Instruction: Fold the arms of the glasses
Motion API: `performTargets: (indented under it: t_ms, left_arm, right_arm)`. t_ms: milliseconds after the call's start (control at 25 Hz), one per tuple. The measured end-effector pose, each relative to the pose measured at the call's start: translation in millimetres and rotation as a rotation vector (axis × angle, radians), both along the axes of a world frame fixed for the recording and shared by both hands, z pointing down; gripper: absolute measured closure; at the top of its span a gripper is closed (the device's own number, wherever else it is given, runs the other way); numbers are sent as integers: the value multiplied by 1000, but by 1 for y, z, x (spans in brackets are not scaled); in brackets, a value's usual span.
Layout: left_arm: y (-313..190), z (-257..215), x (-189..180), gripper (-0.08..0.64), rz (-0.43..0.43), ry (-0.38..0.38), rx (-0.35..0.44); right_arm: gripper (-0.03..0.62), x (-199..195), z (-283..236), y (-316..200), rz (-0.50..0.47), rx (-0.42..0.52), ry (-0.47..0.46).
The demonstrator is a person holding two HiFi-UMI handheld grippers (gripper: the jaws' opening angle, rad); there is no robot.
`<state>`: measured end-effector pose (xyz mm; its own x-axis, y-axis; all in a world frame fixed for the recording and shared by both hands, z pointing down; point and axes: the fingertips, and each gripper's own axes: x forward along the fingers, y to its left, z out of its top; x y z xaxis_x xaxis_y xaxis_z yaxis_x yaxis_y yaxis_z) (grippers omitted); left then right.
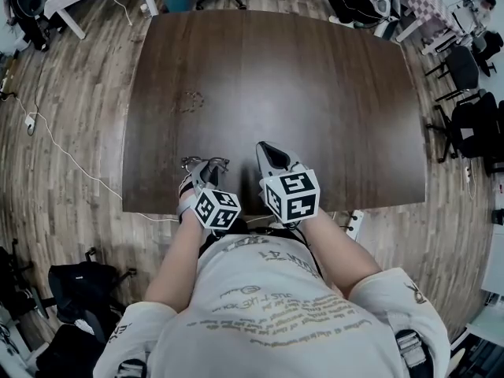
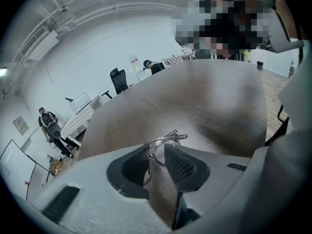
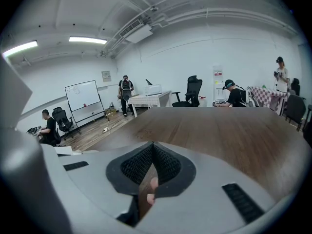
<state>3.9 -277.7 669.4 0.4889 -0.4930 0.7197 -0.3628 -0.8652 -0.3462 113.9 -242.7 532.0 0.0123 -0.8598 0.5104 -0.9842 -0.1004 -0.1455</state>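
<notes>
Both tongs are hanging over the near edge of the brown table [image 1: 299,77]. I am gripping the glasses [image 2: 165,140] with the left gripper [image 2: 156,155]. Its jaws are sitting narrowly apart with the thin wire frame caught between them, and part of the frame is poking out past the tips. The right gripper [image 3: 152,147] is sitting just beside it, jaws pressed together on nothing.

Dark brown table [image 1: 315,93], silver-rimmed glasses [image 1: 206,163]
</notes>
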Motion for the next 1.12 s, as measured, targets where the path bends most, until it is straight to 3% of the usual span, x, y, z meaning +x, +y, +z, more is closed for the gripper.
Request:
performTargets:
  t_ms: [800,1000,1120]
  left_arm:
    - [8,9,3,451,-18,-4,-55]
    - [9,-5,-6,454,-119,68,-104]
    - [5,-20,-16,531,-188,101,-57]
  right_arm:
    - [577,8,-1,10,9,-3,-1]
    - [577,3,-6,9,-31,11,-6]
    - [577,-3,-9,9,-64,25,-9]
